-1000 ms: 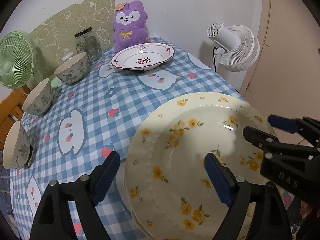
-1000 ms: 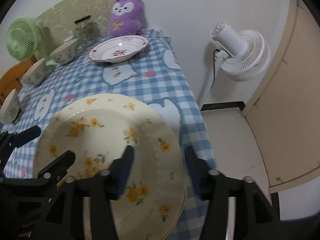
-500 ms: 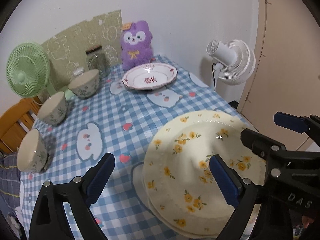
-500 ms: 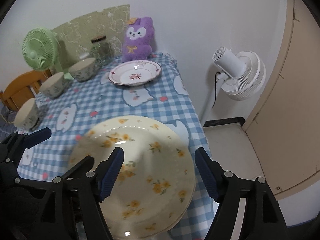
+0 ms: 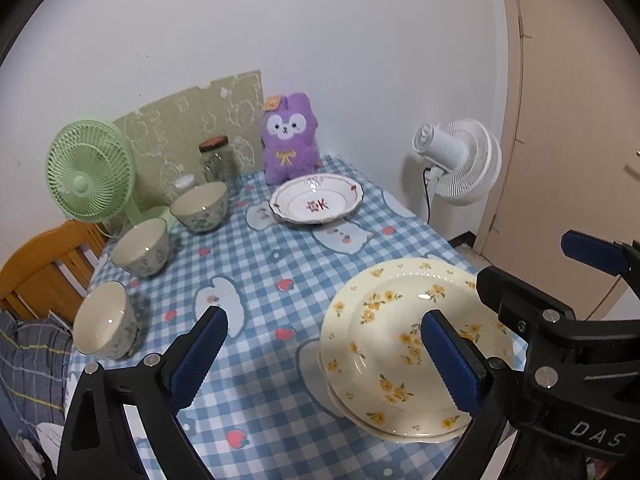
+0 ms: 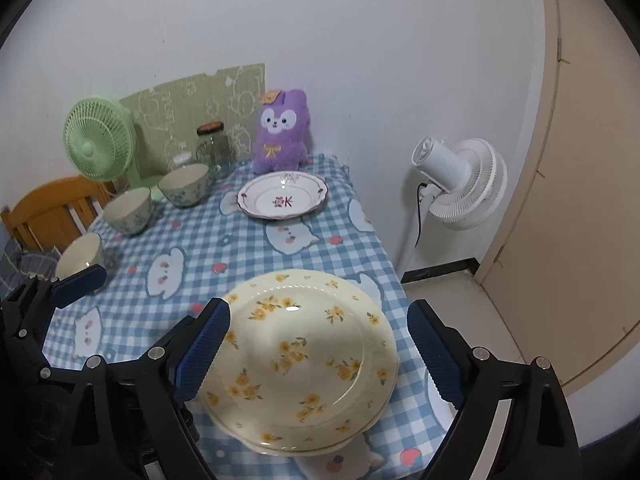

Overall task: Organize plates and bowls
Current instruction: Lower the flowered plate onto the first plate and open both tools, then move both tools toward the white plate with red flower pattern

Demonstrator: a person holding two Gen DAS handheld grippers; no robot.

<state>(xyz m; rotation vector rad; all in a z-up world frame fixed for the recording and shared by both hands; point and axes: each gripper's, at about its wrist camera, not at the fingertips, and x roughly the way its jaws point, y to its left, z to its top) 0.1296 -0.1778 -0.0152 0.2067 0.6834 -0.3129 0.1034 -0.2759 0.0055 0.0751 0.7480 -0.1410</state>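
Item: stack of yellow-flowered plates (image 6: pixel 300 360), at the near right corner of the worktop (image 5: pixel 256 280), its edge apparently overhanging. Red-rimmed plate (image 5: pixel 316 204) lies far back before the purple plush (image 5: pixel 289 136). Three bowls (image 5: pixel 140 246) stand separately along the left edge.

Left tongs (image 5: pixel 324 360): wide, nothing held, jaws just opened further. Right tongs (image 6: pixel 316 352): wide, jaws just opened further, plates below but untouched.

Risks, judged: the corner stack could be knocked off the worktop by a passing tong; the glazed plates could slip from a one-sided rim grip; the nearest bowl sits close to the left edge.
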